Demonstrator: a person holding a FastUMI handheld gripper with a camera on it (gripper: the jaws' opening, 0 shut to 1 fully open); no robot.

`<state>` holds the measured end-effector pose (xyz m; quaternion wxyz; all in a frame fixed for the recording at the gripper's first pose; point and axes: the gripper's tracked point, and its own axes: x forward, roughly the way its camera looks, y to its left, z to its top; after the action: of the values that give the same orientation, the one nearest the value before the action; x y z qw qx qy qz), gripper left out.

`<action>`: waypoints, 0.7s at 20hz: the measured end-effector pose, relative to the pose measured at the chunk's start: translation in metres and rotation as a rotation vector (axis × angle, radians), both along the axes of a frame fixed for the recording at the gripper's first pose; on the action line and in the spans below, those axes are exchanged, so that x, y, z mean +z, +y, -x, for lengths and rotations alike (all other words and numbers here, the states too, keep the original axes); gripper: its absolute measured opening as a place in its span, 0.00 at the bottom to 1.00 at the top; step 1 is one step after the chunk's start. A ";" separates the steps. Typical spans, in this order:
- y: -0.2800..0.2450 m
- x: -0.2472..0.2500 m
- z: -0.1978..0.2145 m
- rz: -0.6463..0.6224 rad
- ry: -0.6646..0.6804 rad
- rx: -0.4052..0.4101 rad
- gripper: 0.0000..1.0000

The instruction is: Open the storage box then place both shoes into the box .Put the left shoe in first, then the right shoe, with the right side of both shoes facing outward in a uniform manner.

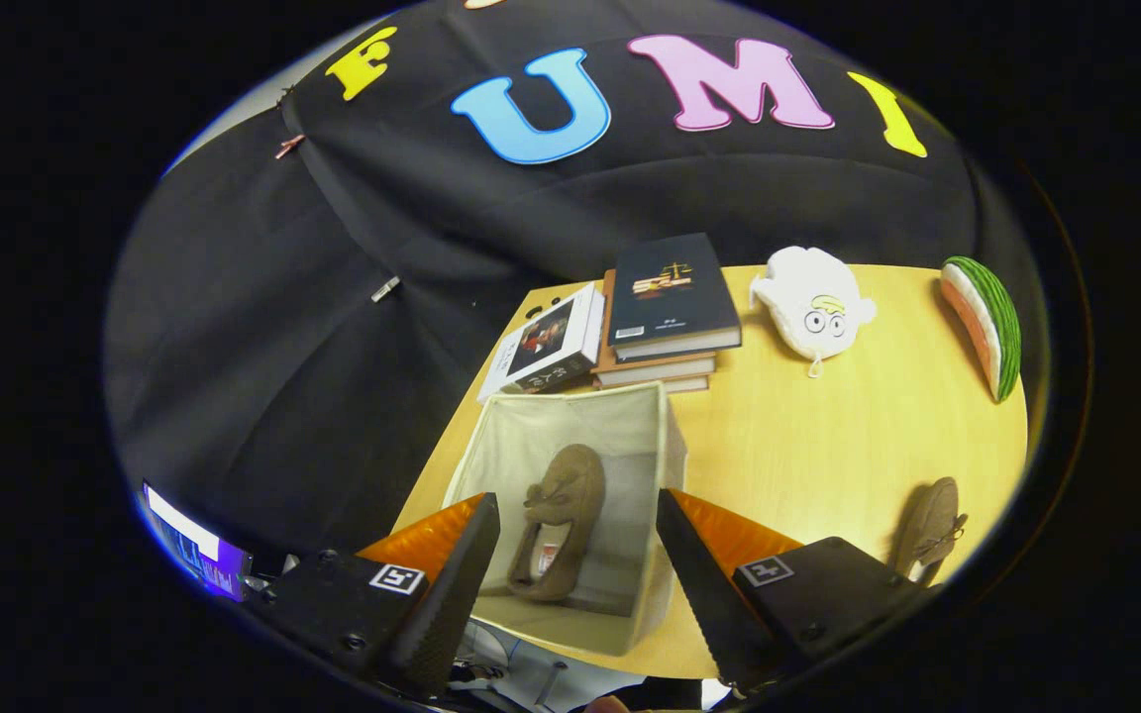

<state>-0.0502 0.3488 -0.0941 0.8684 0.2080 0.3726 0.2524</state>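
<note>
- The gripper (578,555) hangs above the storage box (570,436) with its fingers spread wide apart and nothing held between them.
- The storage box is a pale fabric one, open at the top, and sits on the near corner of the yellow worktop (828,446), directly below and between the fingers.
- One brown shoe (559,530) lies inside the box, standing on its side against the box floor, seen in the gap between the two fingers.
- The second brown shoe (930,525), with a small bow on it, lies on the worktop outside the box, off to the right of the right finger and partly hidden behind the gripper's body.
- Beyond the box, just past its far wall, stands a stack of books (670,317), with another book (546,345) lying beside it to the left.
- Farther ahead and to the right sits a white plush toy (813,302) with a drawn face.
- At the far right edge of the worktop rests a watermelon-slice toy (985,322).
- Nothing lies between the fingers and the box opening.
</note>
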 end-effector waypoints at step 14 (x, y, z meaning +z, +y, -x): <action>-0.258 -0.133 0.048 0.290 0.116 -0.104 0.99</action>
<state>-0.0984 0.0906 -0.2270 0.8783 0.1137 0.4434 0.1380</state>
